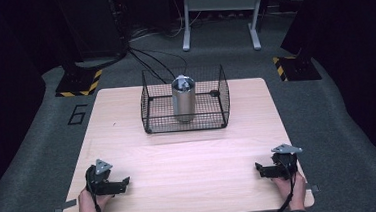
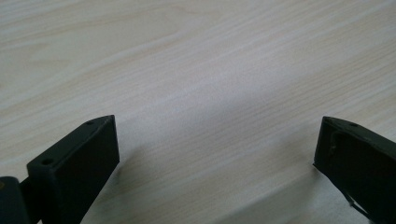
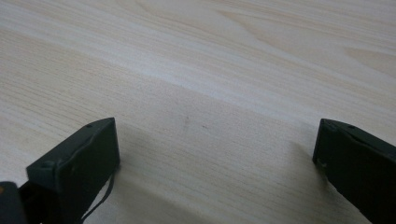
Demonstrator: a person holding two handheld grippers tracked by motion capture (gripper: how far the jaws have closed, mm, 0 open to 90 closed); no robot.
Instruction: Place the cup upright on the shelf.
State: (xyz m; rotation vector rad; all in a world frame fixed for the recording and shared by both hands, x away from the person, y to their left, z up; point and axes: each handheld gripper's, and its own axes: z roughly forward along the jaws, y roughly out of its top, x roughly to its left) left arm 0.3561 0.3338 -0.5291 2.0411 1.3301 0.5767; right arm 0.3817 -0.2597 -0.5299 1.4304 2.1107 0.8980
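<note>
The upright silver metal cylinder (image 1: 184, 99), seemingly inside the black wire basket (image 1: 152, 108), stands at twelve o'clock, roughly equidistant from the empty, wide-open left gripper (image 1: 123, 183) and right gripper (image 1: 260, 168).

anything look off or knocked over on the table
Nothing stands out. The metal cylinder stands upright inside the wire basket at the far middle of the table. The left gripper and right gripper rest open on bare wood near the front corners.
</note>
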